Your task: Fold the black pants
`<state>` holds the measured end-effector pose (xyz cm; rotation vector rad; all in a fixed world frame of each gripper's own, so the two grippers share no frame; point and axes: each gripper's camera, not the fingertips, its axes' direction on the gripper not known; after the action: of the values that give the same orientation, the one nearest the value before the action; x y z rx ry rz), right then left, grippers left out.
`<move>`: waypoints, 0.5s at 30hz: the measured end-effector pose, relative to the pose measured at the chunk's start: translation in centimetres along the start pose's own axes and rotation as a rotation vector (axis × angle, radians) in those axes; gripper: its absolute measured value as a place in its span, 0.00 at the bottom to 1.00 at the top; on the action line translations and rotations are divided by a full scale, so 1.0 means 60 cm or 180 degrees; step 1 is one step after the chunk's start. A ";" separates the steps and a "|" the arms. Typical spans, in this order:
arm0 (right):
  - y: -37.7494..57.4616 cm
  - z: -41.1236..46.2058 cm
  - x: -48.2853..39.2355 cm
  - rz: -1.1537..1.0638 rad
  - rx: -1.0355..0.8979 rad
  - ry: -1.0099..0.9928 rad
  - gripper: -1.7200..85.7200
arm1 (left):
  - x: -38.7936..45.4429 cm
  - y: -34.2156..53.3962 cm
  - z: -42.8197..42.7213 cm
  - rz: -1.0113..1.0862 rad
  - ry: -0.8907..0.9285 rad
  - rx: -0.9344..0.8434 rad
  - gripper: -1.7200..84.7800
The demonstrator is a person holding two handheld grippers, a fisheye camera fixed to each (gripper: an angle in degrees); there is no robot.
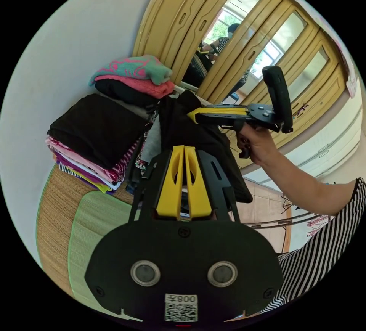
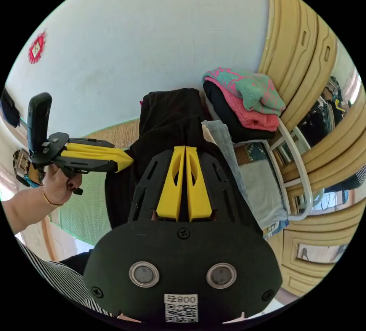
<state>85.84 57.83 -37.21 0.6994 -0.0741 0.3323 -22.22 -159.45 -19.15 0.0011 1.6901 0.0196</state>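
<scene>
Both grippers are clamping the black pants (image 1: 198,132) aloft: left gripper (image 1: 184,148) at 6 o'clock, right gripper (image 2: 185,148) likewise; folding is seemingly barely starting.

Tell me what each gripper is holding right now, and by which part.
Both are shut on the black pants, lifted off the mat: the left gripper and the right gripper each pinch its upper edge, a little apart; which part cannot be told.
</scene>
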 end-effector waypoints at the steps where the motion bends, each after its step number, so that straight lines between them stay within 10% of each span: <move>1: 0.001 0.005 0.000 0.0051 0.0120 -0.0060 0.02 | -0.001 -0.014 -0.003 -0.0006 -0.0062 0.0019 0.02; 15: 0.048 -0.103 0.098 0.0326 0.0539 -0.1153 0.03 | -0.029 -0.083 -0.108 -0.0105 0.0299 -0.0006 0.02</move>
<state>90.17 65.48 -39.15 0.9203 -0.4310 0.3091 -28.41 -164.56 -16.72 -0.0294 1.7837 -0.0036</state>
